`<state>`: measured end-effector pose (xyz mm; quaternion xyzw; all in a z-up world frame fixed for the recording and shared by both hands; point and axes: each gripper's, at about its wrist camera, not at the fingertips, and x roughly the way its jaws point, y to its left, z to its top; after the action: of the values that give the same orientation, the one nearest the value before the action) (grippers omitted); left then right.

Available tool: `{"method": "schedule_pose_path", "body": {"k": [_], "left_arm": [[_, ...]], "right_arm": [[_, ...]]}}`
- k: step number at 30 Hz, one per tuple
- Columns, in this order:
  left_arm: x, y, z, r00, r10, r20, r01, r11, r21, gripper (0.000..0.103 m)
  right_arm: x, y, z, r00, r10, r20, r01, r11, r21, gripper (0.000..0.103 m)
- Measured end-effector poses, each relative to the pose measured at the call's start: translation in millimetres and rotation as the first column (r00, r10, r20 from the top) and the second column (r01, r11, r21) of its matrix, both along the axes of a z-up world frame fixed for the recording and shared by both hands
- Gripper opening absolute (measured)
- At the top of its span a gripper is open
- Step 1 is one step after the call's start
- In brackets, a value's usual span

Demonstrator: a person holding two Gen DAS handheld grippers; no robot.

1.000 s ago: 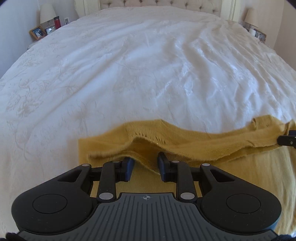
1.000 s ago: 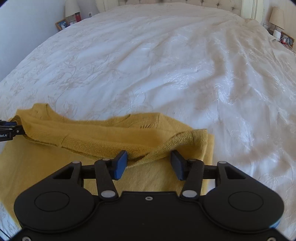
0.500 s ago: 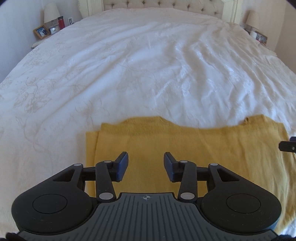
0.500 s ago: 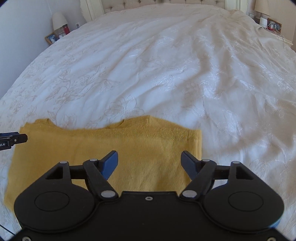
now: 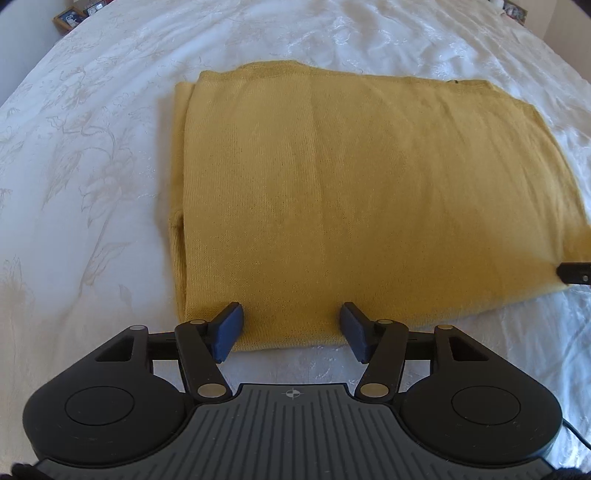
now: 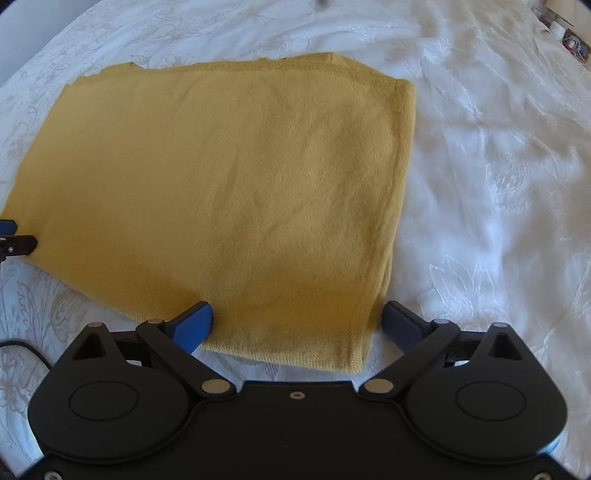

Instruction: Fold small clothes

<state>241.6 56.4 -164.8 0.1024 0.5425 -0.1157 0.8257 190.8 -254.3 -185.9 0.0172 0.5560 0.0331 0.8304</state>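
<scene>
A mustard-yellow knitted garment lies folded flat on the white bedspread; it also fills the right wrist view. My left gripper hovers over the near left part of its front fold. Its jaws are opening, the pads apart and pressing on nothing. My right gripper sits over the near right corner of the garment. Its jaws are opening wide, and the cloth below lies loose. Each gripper's tip peeks into the other's view: the right gripper and the left gripper.
The embroidered white bedspread stretches on all sides of the garment. Picture frames stand on a nightstand at the far left. Small items sit on a nightstand at the far right. A black cable runs at the right gripper's left.
Both grippers let go of the garment's raised far edge, which dropped into a flat fold. Both drew back to the near edge, tilted further down, and their jaws spread wider.
</scene>
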Motion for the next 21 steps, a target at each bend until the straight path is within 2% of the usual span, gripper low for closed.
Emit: {"method": "schedule_pose_path", "body": {"k": [5,8,9,12,14,21], "left_arm": [[3.4,-4.6,4.2,1.0,-0.003,-0.022,0.003,1.0,0.016,0.058],[6.3,-6.2,12.7,0.998,0.038,-0.045,-0.039,0.999,-0.033,0.058],[6.3,-6.6,17.0,0.997,0.053,-0.058,-0.056,0.996,-0.067,0.059],[8.6,-12.0,27.2,0.994,0.067,-0.09,-0.079,0.987,-0.138,0.075],[7.9,-17.0,35.6,0.994,0.078,-0.071,-0.089,0.982,-0.165,0.077],[11.4,-38.1,51.3,0.998,0.054,-0.041,-0.06,0.982,-0.176,0.084]], "right_arm": [[-7.2,-10.9,6.9,0.996,-0.085,0.002,0.085,0.995,0.056,0.099],[-11.2,-20.5,14.8,0.988,-0.152,0.011,0.149,0.979,0.141,0.1],[-13.3,-23.2,17.0,0.985,-0.173,0.013,0.169,0.971,0.167,0.102],[-18.0,-28.8,21.6,0.975,-0.221,0.008,0.213,0.949,0.231,0.102],[-23.0,-29.2,24.3,0.97,-0.245,-0.004,0.237,0.935,0.263,0.102],[-35.8,-36.7,32.4,0.955,-0.295,-0.036,0.289,0.891,0.351,0.102]]}}
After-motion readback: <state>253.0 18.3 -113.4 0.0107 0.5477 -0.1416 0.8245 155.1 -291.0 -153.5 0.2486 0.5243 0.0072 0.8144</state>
